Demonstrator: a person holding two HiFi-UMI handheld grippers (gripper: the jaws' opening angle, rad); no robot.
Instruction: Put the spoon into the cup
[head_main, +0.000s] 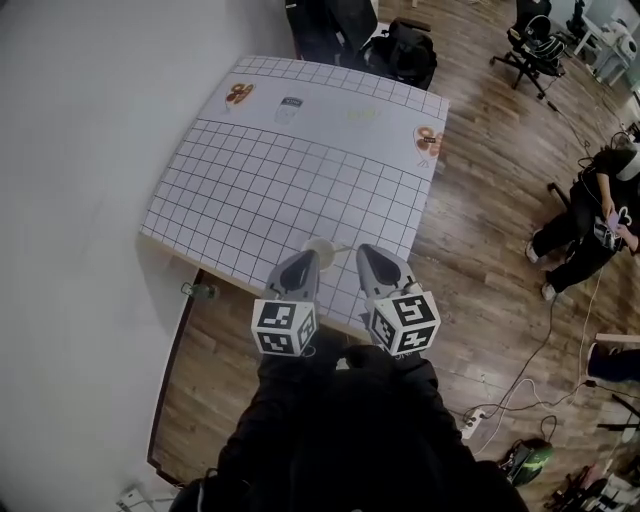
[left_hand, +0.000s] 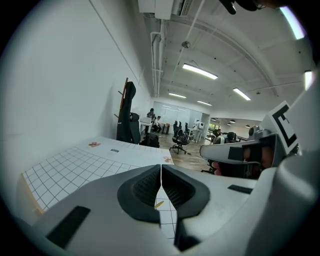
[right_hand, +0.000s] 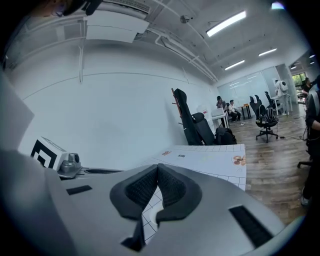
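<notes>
Backpack (head_main: 405, 52) and chair (head_main: 330, 28) stand behind table (head_main: 270, 190) bearing the cup (head_main: 320, 248).

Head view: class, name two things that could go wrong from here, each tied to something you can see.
1. The cup stands near the front edge of the table, just beyond the left tongs and right tongs; a careless swing might knock it off.
2. Both tongs are shut and empty; reaching without opening could shove things instead of gripping.
</notes>
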